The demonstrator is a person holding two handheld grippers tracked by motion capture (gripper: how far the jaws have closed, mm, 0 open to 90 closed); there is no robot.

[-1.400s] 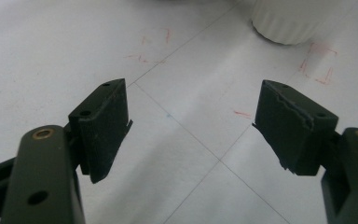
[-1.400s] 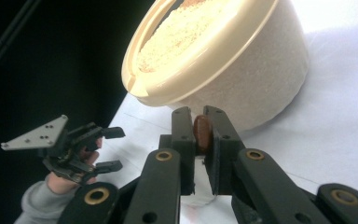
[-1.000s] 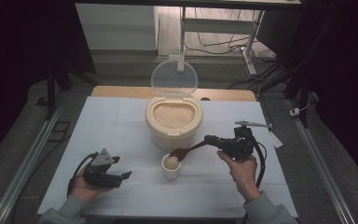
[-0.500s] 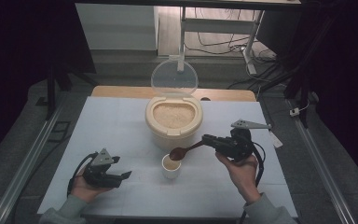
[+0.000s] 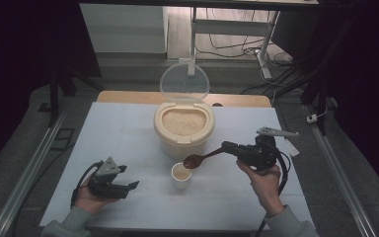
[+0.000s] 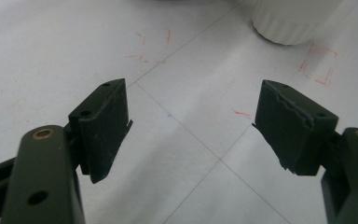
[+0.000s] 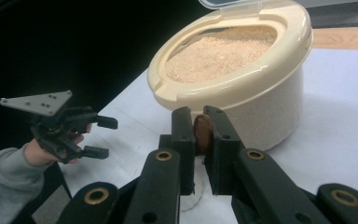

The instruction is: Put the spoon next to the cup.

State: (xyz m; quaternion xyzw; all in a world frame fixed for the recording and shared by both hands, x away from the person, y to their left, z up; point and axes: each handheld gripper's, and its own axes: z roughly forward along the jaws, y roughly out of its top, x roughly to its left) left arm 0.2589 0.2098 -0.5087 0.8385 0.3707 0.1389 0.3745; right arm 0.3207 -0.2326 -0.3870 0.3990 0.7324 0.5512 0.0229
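On table: tub [image 5: 183,129] holds rice | cup [image 5: 181,176] part-filled | right claw [image 5: 225,146] grips spoon [image 5: 200,158] | left claw [image 5: 131,183] open

Spoon [image 5: 201,159] dark reddish-brown, cup [image 5: 181,176] white w/ pale beige grain inside. Container [image 5: 184,129] cream, lid [image 5: 184,83] clear. Table [image 5: 128,133] white w/ thin grid lines, faint red marks. Grippers black; sleeve [image 7: 2,186] probably grey.
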